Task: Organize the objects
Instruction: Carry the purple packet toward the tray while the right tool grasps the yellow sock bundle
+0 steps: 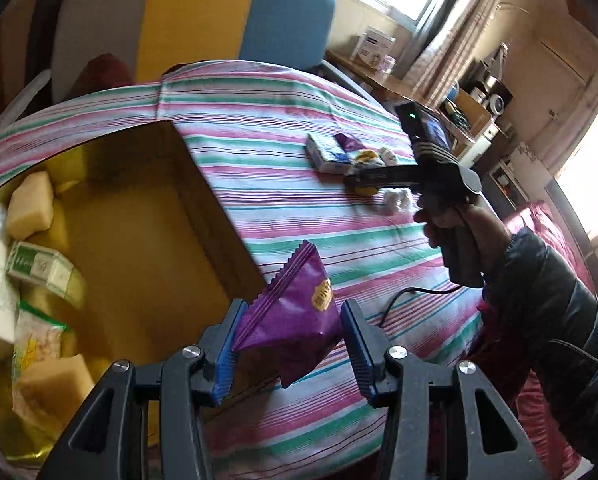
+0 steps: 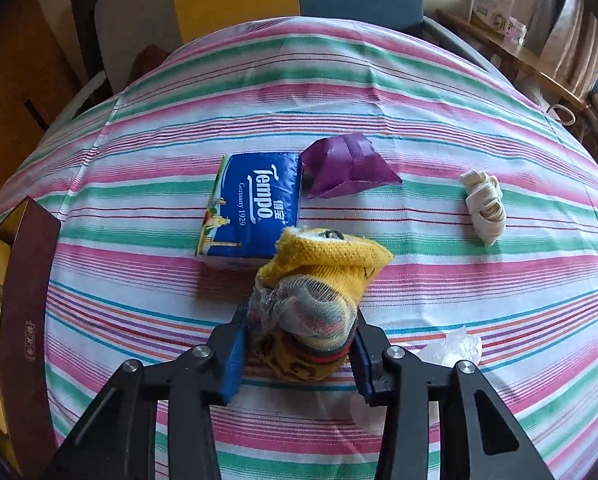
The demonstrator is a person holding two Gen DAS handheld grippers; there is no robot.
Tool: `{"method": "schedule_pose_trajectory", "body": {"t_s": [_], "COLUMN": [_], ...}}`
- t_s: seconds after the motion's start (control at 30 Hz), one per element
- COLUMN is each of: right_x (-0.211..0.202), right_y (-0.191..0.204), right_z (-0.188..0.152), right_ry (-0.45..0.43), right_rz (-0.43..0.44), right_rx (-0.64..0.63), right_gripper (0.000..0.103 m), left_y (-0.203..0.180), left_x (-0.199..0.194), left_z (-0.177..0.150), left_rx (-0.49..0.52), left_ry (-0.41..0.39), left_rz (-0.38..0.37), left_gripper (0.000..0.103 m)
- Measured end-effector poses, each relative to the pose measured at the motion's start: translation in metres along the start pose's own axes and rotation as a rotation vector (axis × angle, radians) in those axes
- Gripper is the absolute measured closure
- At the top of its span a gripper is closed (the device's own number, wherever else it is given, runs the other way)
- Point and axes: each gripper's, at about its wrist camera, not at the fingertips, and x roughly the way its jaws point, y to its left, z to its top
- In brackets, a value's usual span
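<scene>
Both grippers are grasping items over the striped tablecloth (image 2: 379,92).

The left gripper (image 1: 291,340) is clenching a purple snack packet (image 1: 295,316) between its pads, the gold-lined box (image 1: 147,216) lying just left of its fingers. The right gripper (image 2: 299,344) is squeezing a yellow rolled sock bundle (image 2: 319,280); a blue tissue pack (image 2: 251,204) is lying just beyond its fingertips.
</scene>
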Motion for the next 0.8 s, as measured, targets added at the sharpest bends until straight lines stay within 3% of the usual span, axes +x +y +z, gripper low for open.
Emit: {"method": "schedule_pose_trajectory", "body": {"t_s": [0.43, 0.8], "right_x": [0.004, 0.002], "right_y": [0.000, 0.004], "right_z": [-0.004, -0.009], "right_ry": [0.034, 0.033], "right_rz": [-0.015, -0.044], "right_rx": [0.014, -0.031], "right_gripper": [0.054, 0.053], "left_y": [0.089, 0.133], "left_x": [-0.044, -0.020], "left_z": [0.004, 0.054], "left_rx": [-0.241, -0.231], "left_ry": [-0.102, -0.076], "left_rz": [0.110, 0.194], "left_gripper": [0.055, 0.055]}}
